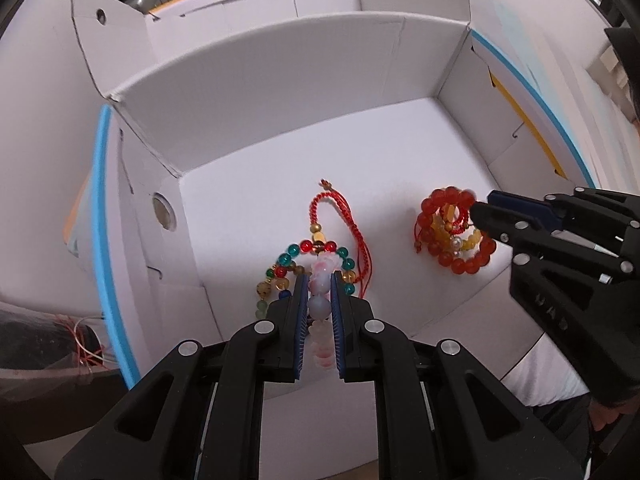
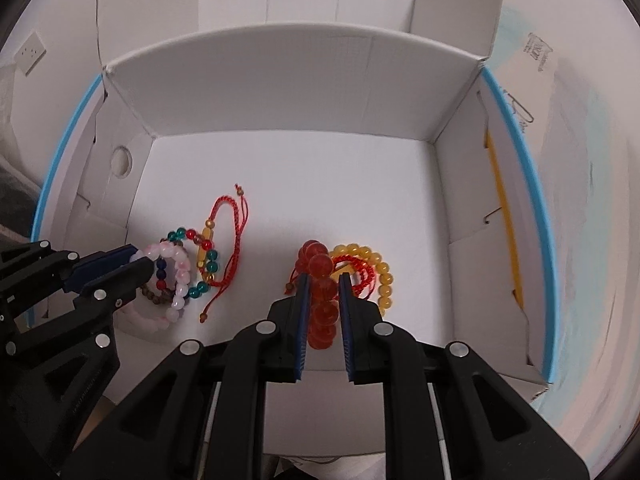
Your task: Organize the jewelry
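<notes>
white cardboard box [image 2: 280, 80], glossy round-bead bracelets [image 2: 320, 292], braided red cord [image 2: 228, 208]

left gripper [image 1: 320, 280] jaws closed, right gripper [image 2: 324, 280] likewise

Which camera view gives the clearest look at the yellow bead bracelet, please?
The right wrist view: the yellow bead bracelet arcs in the open beside the red bead bracelet. In the left wrist view only a few yellow beads peek through the red ring.
</notes>
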Demonstrator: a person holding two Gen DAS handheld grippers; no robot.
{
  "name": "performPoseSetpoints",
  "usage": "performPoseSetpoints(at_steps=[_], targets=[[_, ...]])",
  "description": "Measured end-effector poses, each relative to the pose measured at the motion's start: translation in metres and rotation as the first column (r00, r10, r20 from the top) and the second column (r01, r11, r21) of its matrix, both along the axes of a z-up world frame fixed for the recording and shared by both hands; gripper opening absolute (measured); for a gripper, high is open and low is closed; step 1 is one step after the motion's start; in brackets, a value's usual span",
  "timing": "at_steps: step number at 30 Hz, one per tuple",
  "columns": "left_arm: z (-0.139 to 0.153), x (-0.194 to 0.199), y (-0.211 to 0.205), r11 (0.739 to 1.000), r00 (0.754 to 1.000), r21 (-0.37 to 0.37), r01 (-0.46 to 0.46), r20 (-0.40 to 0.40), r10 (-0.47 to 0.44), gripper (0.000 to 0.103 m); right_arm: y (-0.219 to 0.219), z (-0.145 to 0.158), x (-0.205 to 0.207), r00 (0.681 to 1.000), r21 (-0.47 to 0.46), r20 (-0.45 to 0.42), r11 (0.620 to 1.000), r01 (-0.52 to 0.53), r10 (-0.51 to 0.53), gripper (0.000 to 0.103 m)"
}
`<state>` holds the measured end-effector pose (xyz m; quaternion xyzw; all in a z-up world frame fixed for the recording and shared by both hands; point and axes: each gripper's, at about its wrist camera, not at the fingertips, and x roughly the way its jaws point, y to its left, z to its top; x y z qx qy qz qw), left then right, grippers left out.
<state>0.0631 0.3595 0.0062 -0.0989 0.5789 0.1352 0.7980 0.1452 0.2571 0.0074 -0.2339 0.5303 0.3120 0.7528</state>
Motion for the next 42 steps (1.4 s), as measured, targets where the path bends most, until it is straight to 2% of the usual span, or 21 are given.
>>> performPoseSetpoints(at_steps=[2, 4, 7, 9, 10, 12, 13, 15, 19, 22, 29, 35, 42], targets=[[0.005, -0.003, 0.000, 1.000, 1.000, -0.002, -0.014, 0.016, 0.014, 0.014, -0.003, 0.006, 0.001, 1.000, 0.017, 0.005, 1.000, 0.007, -0.007, 0.022], [0.013, -0.006, -0.002, 1.000, 0.999, 0.003, -0.027, 0.035, 0.027, 0.014, -0.009, 0.017, 0.001, 1.000, 0.046, 0.019, 0.999, 0.016, -0.017, 0.038], [0.027, -0.013, -0.006, 0.999, 0.997, 0.027, -0.043, 0.072, 0.041, 0.035, -0.022, 0.035, 0.000, 0.999, 0.087, 0.041, 0.996, 0.025, -0.029, 0.051], [0.039, -0.019, -0.010, 0.997, 0.992, 0.045, -0.069, 0.113, 0.063, 0.057, -0.033, 0.049, -0.003, 0.997, 0.118, 0.062, 0.993, 0.029, -0.036, 0.061], [0.045, -0.023, -0.012, 0.996, 0.989, 0.050, -0.079, 0.133, 0.072, 0.061, -0.036, 0.054, -0.004, 0.997, 0.128, 0.072, 0.991, 0.028, -0.037, 0.066], [0.055, -0.028, -0.016, 0.994, 0.983, 0.059, -0.092, 0.164, 0.082, 0.078, -0.049, 0.068, -0.010, 0.995, 0.158, 0.095, 0.987, 0.023, -0.038, 0.072], [0.061, -0.033, -0.020, 0.992, 0.979, 0.067, -0.103, 0.186, 0.089, 0.081, -0.054, 0.073, -0.013, 0.994, 0.170, 0.103, 0.985, 0.022, -0.040, 0.078], [0.068, -0.042, -0.025, 0.989, 0.972, 0.079, -0.122, 0.214, 0.103, 0.090, -0.067, 0.084, -0.020, 0.990, 0.193, 0.131, 0.981, 0.018, -0.044, 0.082], [0.079, -0.061, -0.041, 0.986, 0.956, 0.083, -0.143, 0.268, 0.116, 0.097, -0.091, 0.102, -0.037, 0.981, 0.229, 0.184, 0.973, 0.014, -0.057, 0.090], [0.084, -0.076, -0.056, 0.986, 0.947, 0.086, -0.143, 0.302, 0.111, 0.097, -0.110, 0.107, -0.051, 0.976, 0.255, 0.209, 0.967, 0.014, -0.069, 0.094], [0.083, -0.111, -0.085, 0.984, 0.921, 0.068, -0.167, 0.366, 0.131, 0.097, -0.150, 0.100, -0.083, 0.963, 0.253, 0.256, 0.967, 0.019, -0.086, 0.095], [0.079, -0.131, -0.098, 0.983, 0.914, 0.052, -0.174, 0.380, 0.141, 0.097, -0.173, 0.082, -0.101, 0.970, 0.260, 0.223, 0.965, 0.033, -0.093, 0.095], [0.073, -0.142, -0.105, 0.983, 0.917, 0.054, -0.173, 0.374, 0.141, 0.097, -0.186, 0.071, -0.112, 0.973, 0.263, 0.209, 0.964, 0.044, -0.101, 0.095]])
